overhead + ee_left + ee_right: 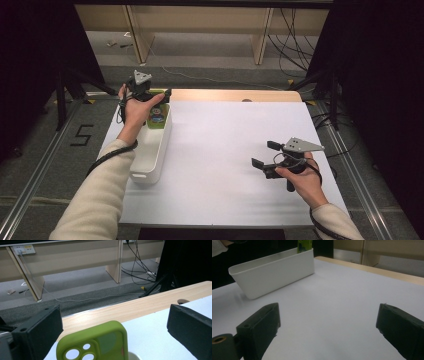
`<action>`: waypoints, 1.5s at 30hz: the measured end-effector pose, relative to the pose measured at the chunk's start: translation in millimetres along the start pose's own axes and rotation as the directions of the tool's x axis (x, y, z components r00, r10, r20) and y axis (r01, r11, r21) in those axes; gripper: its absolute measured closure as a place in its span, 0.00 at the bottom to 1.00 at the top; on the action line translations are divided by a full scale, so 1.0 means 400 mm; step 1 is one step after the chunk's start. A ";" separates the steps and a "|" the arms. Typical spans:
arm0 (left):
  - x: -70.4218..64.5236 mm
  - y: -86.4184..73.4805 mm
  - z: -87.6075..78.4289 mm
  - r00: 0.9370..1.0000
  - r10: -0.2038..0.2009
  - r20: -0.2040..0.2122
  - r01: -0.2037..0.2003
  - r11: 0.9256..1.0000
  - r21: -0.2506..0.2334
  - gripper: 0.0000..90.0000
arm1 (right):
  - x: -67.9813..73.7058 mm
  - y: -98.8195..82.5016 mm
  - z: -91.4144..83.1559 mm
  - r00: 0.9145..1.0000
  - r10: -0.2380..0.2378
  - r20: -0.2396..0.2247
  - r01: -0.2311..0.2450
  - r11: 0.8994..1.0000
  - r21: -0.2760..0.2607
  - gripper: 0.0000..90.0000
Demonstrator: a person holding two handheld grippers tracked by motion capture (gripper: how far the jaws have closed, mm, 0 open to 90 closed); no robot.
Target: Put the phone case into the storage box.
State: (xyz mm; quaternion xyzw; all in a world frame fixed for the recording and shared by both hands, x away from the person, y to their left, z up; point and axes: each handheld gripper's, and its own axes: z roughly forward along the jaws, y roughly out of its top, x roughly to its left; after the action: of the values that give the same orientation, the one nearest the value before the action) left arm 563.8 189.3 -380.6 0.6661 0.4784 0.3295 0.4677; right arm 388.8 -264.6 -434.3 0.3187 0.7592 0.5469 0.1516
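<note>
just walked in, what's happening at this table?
A person holds a gripper in each hand. The left gripper hovers open over the far end of the white bin, where a green phone case leans upright, between the jaws but not clamped. The right gripper is open and idle above the white table cover.

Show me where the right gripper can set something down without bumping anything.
Free: the white mat between the white bin and the right gripper, back to the wooden edge. Crowded: the bin's far end, where the left gripper sits over the green phone case.
</note>
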 end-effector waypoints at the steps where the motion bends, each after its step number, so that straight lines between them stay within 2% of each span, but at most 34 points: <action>1: -0.001 0.002 -0.002 1.000 -0.001 0.000 0.001 1.000 -0.003 0.00 | 0.000 0.000 0.000 1.000 0.001 0.000 -0.001 1.000 0.001 0.07; 6: -0.001 0.004 -0.016 1.000 -0.008 -0.001 0.008 1.000 -0.016 0.00 | 0.001 0.001 0.000 1.000 -0.001 -0.001 0.001 1.000 -0.002 0.07; 12: 0.003 -0.007 -0.042 0.999 -0.036 -0.008 0.036 0.999 -0.013 0.01 | 0.001 0.000 0.000 1.000 0.000 0.000 0.000 1.000 -0.001 0.07; 21: -0.004 -0.021 -0.080 1.000 -0.028 -0.009 0.028 1.000 -0.013 0.01 | 0.001 0.001 0.000 1.000 -0.002 0.001 0.002 1.000 0.002 0.07; 25: -0.012 -0.031 -0.102 1.000 -0.009 0.020 0.010 1.000 -0.021 0.02 | 0.002 0.001 -0.001 1.000 -0.002 0.000 0.002 1.000 0.001 0.07; 31: -0.035 -0.057 -0.157 0.998 -0.033 0.053 0.035 0.999 -0.027 0.04 | 0.001 0.002 -0.002 1.000 0.000 0.001 0.000 1.000 -0.004 0.07; 34: -0.053 -0.073 -0.191 0.996 -0.019 0.082 0.022 0.999 -0.037 0.04 | 0.002 0.001 -0.002 1.000 0.001 -0.001 -0.001 1.000 -0.005 0.07; 39: -0.081 -0.108 -0.246 0.991 -0.001 0.134 0.007 0.999 -0.043 0.05 | 0.003 0.002 -0.003 1.000 0.002 0.002 -0.002 1.000 -0.005 0.07; 41: -0.094 -0.123 -0.265 0.987 -0.012 0.161 0.020 0.999 -0.047 0.05 | 0.004 0.002 -0.003 1.000 0.001 0.001 -0.001 1.000 -0.004 0.07; 45: -0.119 -0.146 -0.300 0.980 0.016 0.200 -0.007 0.999 -0.045 0.05 | 0.005 0.003 -0.002 1.000 -0.001 -0.001 0.001 1.000 -0.004 0.07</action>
State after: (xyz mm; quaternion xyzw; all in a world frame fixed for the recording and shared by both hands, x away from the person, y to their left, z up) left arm 422.8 187.3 -393.5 0.6883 0.4179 0.2739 0.5260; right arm 387.2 -263.6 -432.9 0.3177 0.7584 0.5484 0.1520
